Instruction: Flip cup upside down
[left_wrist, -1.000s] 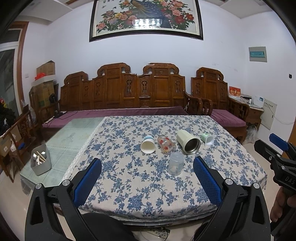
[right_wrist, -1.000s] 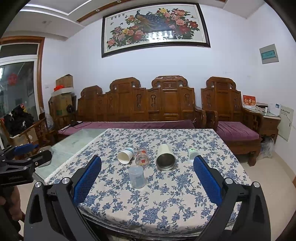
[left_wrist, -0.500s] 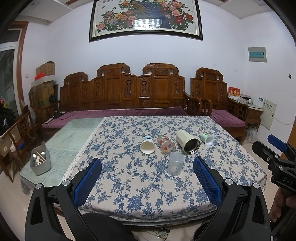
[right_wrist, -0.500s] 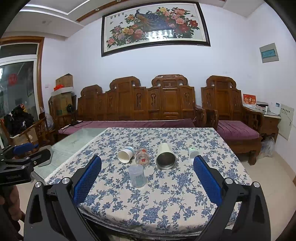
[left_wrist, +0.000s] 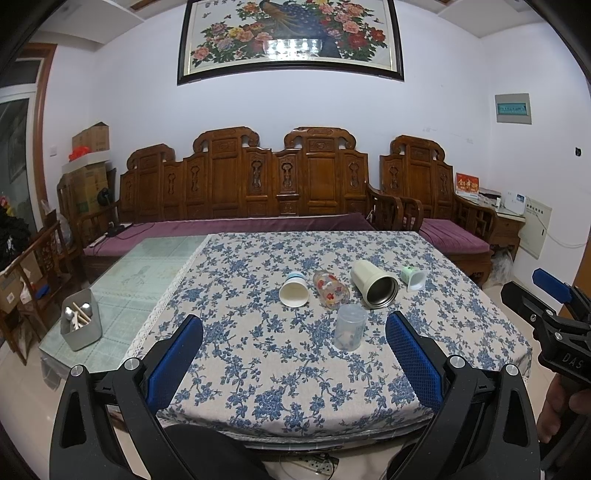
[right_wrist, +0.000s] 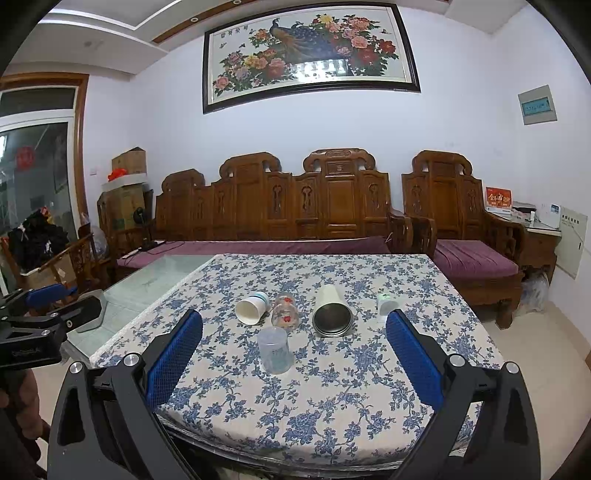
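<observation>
A translucent plastic cup (left_wrist: 349, 331) (right_wrist: 275, 349) stands on its mouth on the floral tablecloth (left_wrist: 258, 354) (right_wrist: 332, 398). Behind it several cups lie on their sides: a white paper cup (left_wrist: 293, 290) (right_wrist: 252, 307), a flowered glass (left_wrist: 330, 288) (right_wrist: 285, 309), a cream steel-lined tumbler (left_wrist: 373, 283) (right_wrist: 331, 311) and a small white-and-green cup (left_wrist: 413, 277) (right_wrist: 385, 304). My left gripper (left_wrist: 293, 360) is open and empty, held before the table's near edge. My right gripper (right_wrist: 293, 360) is open and empty too, also short of the cups.
A grey caddy with utensils (left_wrist: 80, 325) stands on the bare glass left part of the table. A carved wooden sofa (left_wrist: 280, 184) with purple cushions runs along the far wall. The other gripper shows at each view's side (left_wrist: 550, 321) (right_wrist: 40, 317).
Both grippers have barely drifted; the right gripper has eased slightly closer to the table. The cups have not moved.
</observation>
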